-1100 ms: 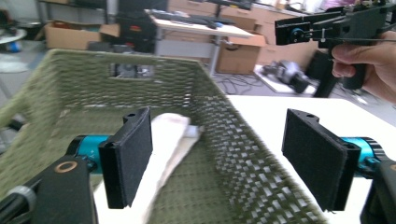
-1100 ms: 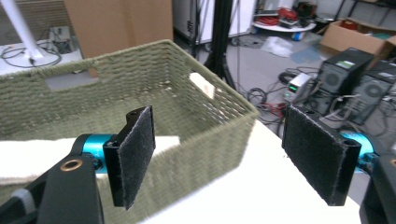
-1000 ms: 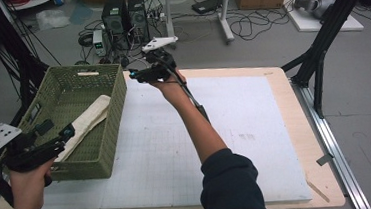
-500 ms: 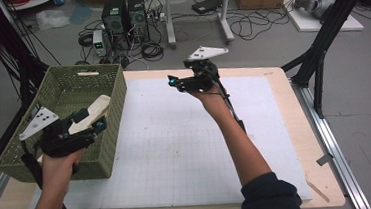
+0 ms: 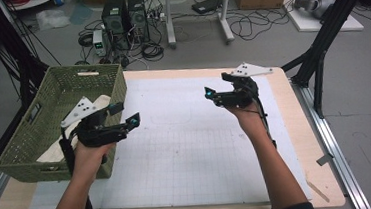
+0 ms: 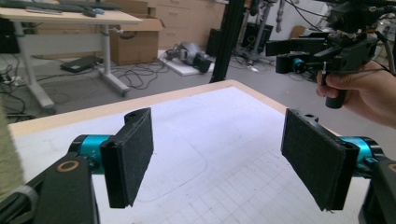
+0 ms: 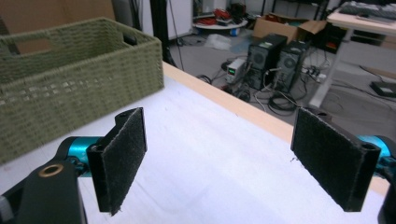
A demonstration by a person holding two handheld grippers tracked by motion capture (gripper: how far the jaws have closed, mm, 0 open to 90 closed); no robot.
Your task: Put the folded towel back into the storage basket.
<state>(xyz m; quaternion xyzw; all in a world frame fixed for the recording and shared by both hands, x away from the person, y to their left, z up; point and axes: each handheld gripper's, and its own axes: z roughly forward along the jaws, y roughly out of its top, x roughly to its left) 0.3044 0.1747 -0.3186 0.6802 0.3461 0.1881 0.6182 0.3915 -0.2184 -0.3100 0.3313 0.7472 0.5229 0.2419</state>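
Left gripper [image 5: 124, 118] hangs over the basket's [image 5: 31, 141] right rim at nine o'clock on the table [image 5: 295, 126]; jaws wide apart, nothing between them. Right gripper [image 5: 210, 93] is held above the white mat [image 5: 177, 155] at one o'clock; its jaws have just been opening, empty. A beige cloth [image 5: 57, 152] lies inside the basket.

My left tongs [image 6: 217, 161] stand wide apart with nothing between them, over the white tabletop [image 6: 205, 126]. My right tongs [image 6: 327, 49] hover beyond, upper right.
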